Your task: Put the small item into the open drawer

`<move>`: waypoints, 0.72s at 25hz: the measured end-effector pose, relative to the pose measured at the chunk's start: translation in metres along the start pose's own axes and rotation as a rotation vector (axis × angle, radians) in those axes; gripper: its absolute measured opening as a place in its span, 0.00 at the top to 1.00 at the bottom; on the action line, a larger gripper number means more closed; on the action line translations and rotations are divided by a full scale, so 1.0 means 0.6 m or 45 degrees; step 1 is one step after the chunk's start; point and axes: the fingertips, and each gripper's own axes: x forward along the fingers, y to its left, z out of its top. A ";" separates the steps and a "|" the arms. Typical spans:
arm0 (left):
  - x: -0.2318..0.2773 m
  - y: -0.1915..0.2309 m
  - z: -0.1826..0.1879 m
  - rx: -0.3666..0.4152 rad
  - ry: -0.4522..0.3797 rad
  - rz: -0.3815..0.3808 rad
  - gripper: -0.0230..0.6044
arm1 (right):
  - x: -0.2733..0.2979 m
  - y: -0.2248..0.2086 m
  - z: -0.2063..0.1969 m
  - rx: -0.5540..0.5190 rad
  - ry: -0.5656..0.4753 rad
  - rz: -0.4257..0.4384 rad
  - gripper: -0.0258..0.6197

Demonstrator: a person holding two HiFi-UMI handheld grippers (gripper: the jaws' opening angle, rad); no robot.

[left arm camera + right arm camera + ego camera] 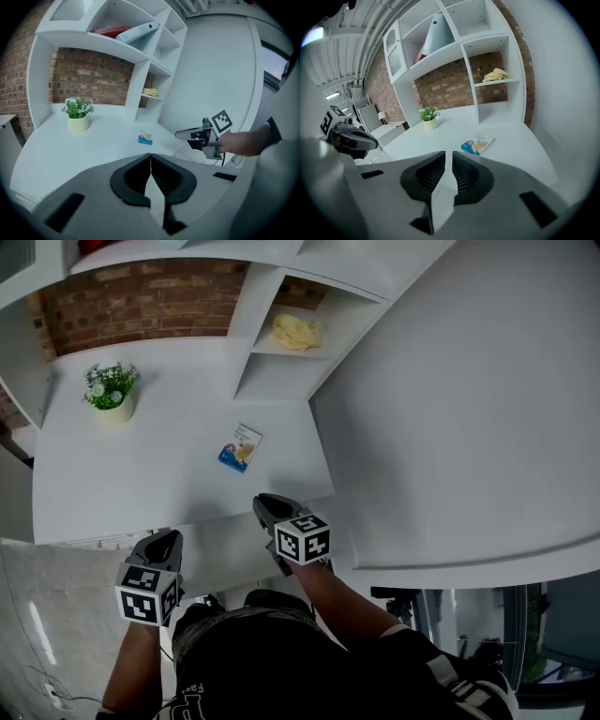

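The small item, a flat blue-and-white packet (240,446) (145,138) (477,146), lies on the white desk (150,484), ahead of both grippers. My right gripper (265,503) (448,153) hovers over the desk's front edge, a little short of the packet; its jaws stand almost together with only a thin slit and nothing between them. Lower left, off the desk's front edge, my left gripper (167,538) (151,157) is shut and empty. Each gripper shows in the other's view: right gripper (180,135), left gripper (374,141). I cannot make out an open drawer.
A potted plant (111,392) (77,115) (429,117) stands at the desk's back left. White shelves rise behind, one holding a yellow cloth (296,331) (496,74). A large white panel (450,409) borders the desk on the right. Brick wall lies behind.
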 end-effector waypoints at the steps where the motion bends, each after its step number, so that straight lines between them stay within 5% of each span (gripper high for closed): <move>1: 0.001 0.010 -0.001 -0.003 0.004 0.000 0.93 | 0.014 -0.004 0.005 0.005 0.006 -0.021 0.90; 10: 0.017 0.058 -0.028 -0.065 0.047 0.025 0.93 | 0.139 -0.076 0.017 0.085 0.051 -0.169 0.78; 18: 0.016 0.078 -0.050 -0.147 0.066 0.117 0.93 | 0.218 -0.127 0.009 0.102 0.140 -0.276 0.51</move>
